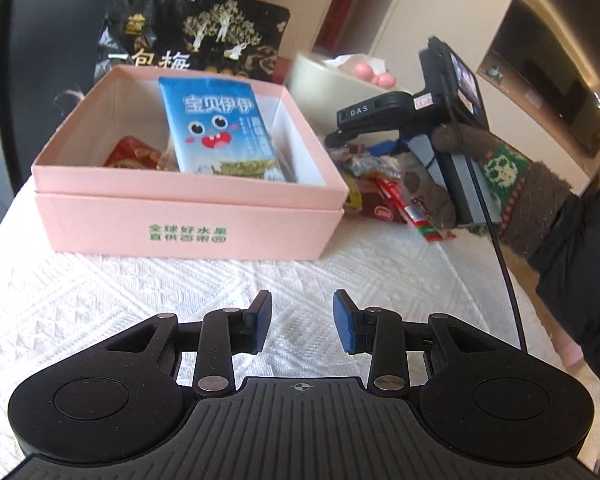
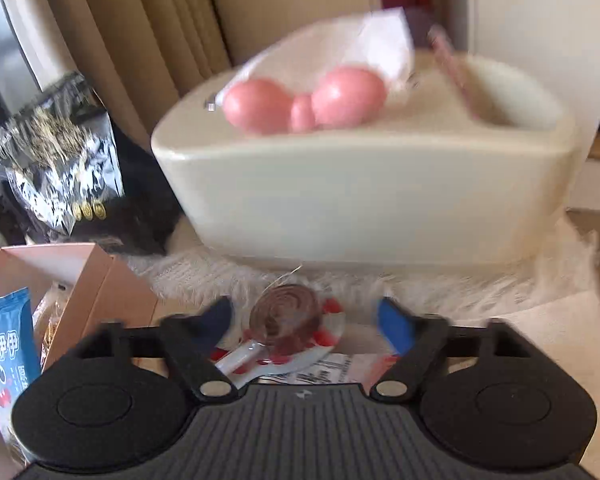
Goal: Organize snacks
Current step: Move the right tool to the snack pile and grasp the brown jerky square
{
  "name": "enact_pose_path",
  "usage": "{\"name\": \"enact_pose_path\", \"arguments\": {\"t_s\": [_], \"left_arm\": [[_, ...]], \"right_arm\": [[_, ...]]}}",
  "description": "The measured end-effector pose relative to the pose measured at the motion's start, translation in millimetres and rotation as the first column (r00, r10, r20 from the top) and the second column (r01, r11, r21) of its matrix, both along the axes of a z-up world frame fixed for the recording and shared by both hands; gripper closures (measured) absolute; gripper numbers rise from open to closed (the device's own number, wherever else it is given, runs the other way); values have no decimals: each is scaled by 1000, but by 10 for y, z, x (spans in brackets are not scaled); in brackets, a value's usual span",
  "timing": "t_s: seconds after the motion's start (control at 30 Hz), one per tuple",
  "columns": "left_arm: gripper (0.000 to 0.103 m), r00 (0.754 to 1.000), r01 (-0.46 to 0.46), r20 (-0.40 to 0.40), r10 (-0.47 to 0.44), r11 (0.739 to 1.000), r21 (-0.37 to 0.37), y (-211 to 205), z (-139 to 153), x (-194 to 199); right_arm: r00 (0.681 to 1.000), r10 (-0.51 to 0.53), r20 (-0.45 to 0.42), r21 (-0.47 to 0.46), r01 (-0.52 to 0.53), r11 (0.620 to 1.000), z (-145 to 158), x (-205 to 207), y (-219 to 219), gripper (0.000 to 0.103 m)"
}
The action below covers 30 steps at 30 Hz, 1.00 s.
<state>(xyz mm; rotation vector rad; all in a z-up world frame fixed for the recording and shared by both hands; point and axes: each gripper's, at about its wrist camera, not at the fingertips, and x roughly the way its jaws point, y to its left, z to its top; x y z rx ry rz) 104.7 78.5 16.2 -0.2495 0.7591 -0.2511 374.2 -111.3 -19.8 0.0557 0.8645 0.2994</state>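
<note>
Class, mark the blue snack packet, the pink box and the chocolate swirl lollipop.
blue snack packet (image 1: pixel 220 128), left wrist view, cartoon face.
pink box (image 1: pixel 188 230), left wrist view, front wall.
chocolate swirl lollipop (image 2: pixel 286 316), right wrist view, swirl centre.

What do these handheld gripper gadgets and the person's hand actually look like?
Each is matte black: the left gripper and right gripper have a ribbed body, two round discs, silver rivets and blue finger pads. The right hand wears a brown knitted glove with a green-and-white pattern and a black sleeve. A black cable trails down.
</note>
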Motion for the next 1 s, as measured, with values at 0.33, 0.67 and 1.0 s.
{"name": "enact_pose_path", "arguments": {"t_s": [0.33,0.67,1.0], "left_arm": [[65,999,-15,-31,14,1000,-23,20,-97,65],[65,999,3,-37,-4,1000,-26,-24,-78,64],[65,998,44,-39,-45,999,-12,-154,-81,54]], "right_arm": [[968,251,5,-23,-251,968,130,-752,48,48],[876,481,-42,107,-475,873,179,-1781,-229,48],[975,160,152,14,-164,986,399,-1478,-819,21]]}}
